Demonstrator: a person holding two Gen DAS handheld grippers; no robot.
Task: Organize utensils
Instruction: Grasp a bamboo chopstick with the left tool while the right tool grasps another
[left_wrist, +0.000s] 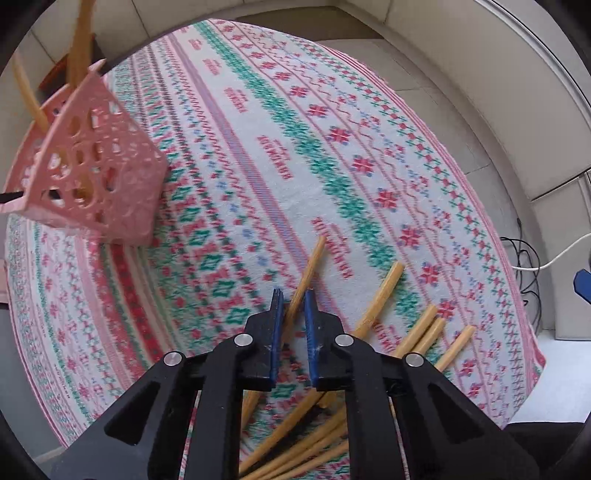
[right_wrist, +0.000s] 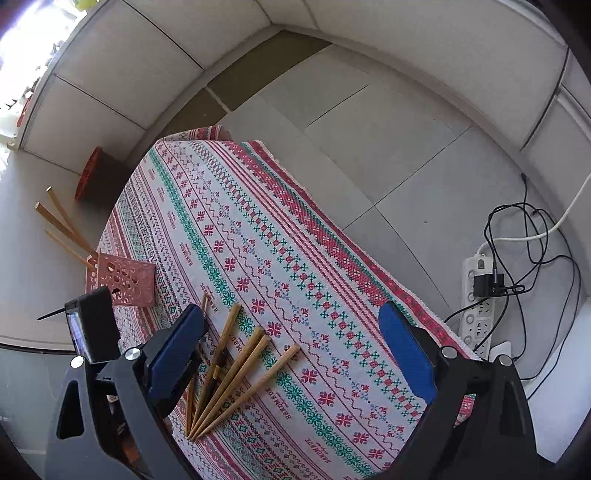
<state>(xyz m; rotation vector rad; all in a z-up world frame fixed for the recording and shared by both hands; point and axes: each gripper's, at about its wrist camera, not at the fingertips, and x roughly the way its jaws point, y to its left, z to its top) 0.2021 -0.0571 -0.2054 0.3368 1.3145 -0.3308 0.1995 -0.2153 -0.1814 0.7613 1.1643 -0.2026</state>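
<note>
Several bamboo chopsticks (right_wrist: 236, 373) lie fanned on the patterned tablecloth (right_wrist: 295, 266). In the left wrist view my left gripper (left_wrist: 294, 299) has its blue pads nearly closed around one chopstick (left_wrist: 308, 269), just above the cloth, with more chopsticks (left_wrist: 417, 332) to its right. A pink perforated holder (left_wrist: 92, 166) stands at the left with chopsticks upright in it; it also shows in the right wrist view (right_wrist: 123, 278). My right gripper (right_wrist: 295, 332) is wide open and empty above the table, over the chopstick pile.
The table's right edge (right_wrist: 369, 258) drops to a tiled floor. A power strip (right_wrist: 478, 299) with black cables lies on the floor at the right. A red object (right_wrist: 88, 173) sits on the floor beyond the table's far left corner.
</note>
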